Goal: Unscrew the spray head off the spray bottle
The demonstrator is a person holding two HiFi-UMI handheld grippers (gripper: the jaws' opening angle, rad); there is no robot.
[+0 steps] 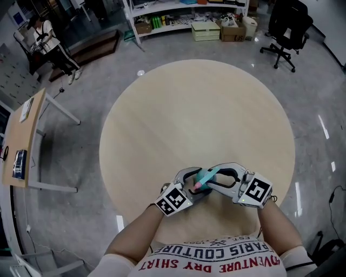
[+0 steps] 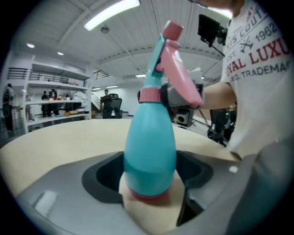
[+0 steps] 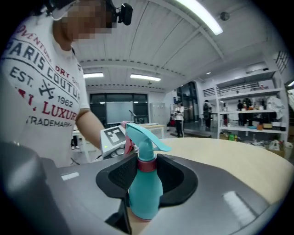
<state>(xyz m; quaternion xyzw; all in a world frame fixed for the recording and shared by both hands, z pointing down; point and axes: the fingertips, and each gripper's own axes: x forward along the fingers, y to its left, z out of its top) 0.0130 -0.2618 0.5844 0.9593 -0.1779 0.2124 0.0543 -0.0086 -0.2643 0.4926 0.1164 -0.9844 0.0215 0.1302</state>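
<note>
Edges and room: I am working close to the near rim of the round worktop [image 1: 216, 108], just in front of my torso. Most of its surface stretches ahead and to either side of the jaws. An office chair [image 1: 286, 27], a shelving unit [image 1: 184, 16] and a side desk [image 1: 24, 135] stand on the floor, well apart from the worktop.

Position: the spray bottle [image 2: 149, 147] sits between my two grippers, which meet on it from opposite sides. I cannot tell whether its base touches the worktop.

Jaws: those of my left gripper [image 1: 195, 183] stand wide and pinch the bottle low on its broad body, just above the base. Those of my right gripper [image 1: 212, 177] are set narrower and pinch the collar [image 3: 147, 164] at the foot of the spray head [image 3: 142, 133].

Appearance: the body is teal, smooth and pear-shaped, widest near the bottom and narrowing to the neck. A pink ring [image 2: 147, 196] edges the base. The collar is pink, as are the trigger [image 2: 181, 73] and the nozzle tip [image 2: 172, 30]; the rest of the head is teal. The head is seated on the neck.

Orientation: the long axis runs roughly upright, base down and head up, with the top leaning a little towards my torso. The nozzle tip and trigger face my left gripper's side. The teal rear hood sweeps the other way, to the right in the right gripper view.
</note>
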